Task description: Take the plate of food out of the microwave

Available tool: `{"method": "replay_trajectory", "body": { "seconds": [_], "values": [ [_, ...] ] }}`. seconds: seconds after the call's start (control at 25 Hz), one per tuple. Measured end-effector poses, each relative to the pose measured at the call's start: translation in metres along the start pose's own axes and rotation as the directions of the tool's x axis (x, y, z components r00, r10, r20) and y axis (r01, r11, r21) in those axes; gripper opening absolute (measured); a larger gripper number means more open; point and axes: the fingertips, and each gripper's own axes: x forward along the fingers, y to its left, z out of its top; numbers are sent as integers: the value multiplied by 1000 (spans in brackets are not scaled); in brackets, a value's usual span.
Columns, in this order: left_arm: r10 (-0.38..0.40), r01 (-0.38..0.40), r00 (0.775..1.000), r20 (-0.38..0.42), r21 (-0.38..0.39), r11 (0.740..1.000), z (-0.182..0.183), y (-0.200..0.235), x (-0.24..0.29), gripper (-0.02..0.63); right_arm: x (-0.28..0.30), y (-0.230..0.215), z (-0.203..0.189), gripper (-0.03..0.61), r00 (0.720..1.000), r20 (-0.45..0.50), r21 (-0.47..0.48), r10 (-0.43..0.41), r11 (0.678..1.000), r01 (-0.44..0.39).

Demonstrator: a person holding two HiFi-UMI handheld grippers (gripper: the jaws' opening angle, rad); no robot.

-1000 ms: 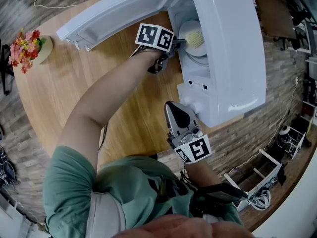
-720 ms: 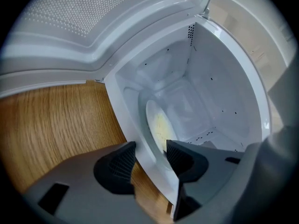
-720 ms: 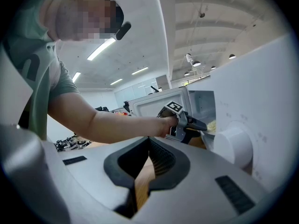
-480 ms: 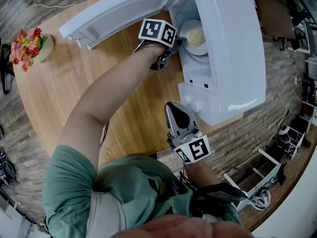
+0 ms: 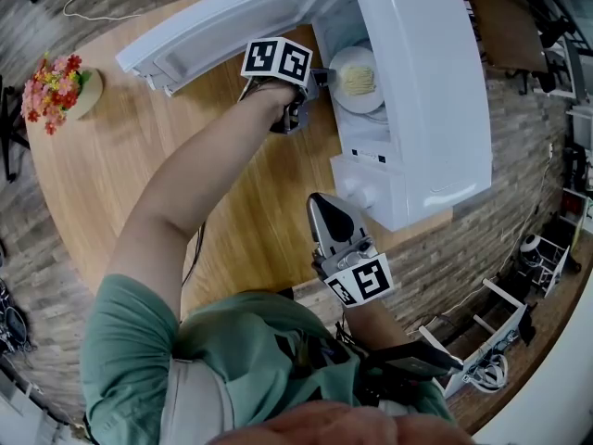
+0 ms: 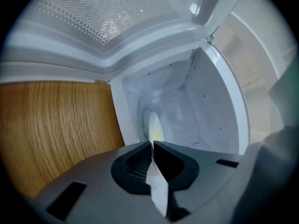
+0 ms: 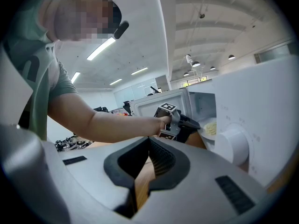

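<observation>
Round wooden table [image 5: 102, 160] — white microwave [image 5: 435, 91] and flowers [image 5: 51, 89] on it.

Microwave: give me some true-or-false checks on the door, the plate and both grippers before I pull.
1. The microwave door stands open. True.
2. The left gripper is empty. False: its jaws have just been closing and now clamp the rim of the plate.
3. The plate sits on the wooden table. False: it is inside the microwave, with food on it.
4. The right gripper holds nothing. True.
</observation>
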Motion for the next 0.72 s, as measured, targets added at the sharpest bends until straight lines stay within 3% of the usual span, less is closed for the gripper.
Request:
{"method": "replay_trajectory", "body": {
  "seconds": [0.12,0.28,0.72],
  "values": [
    [-72,74,997,30,-59,996,1,-5,-6,9,0,1,0,6,1000,0,0,1,1000,-1],
    [-134,138,990,51,-82,987,-3,-10,-16,9,-1,2,2,6,1000,2,3,-1,1000,1],
    [-165,176,980,111,-91,980,-17,-20,-65,9,-6,16,17,6,1000,15,-23,18,1000,-17]
  ]
}}
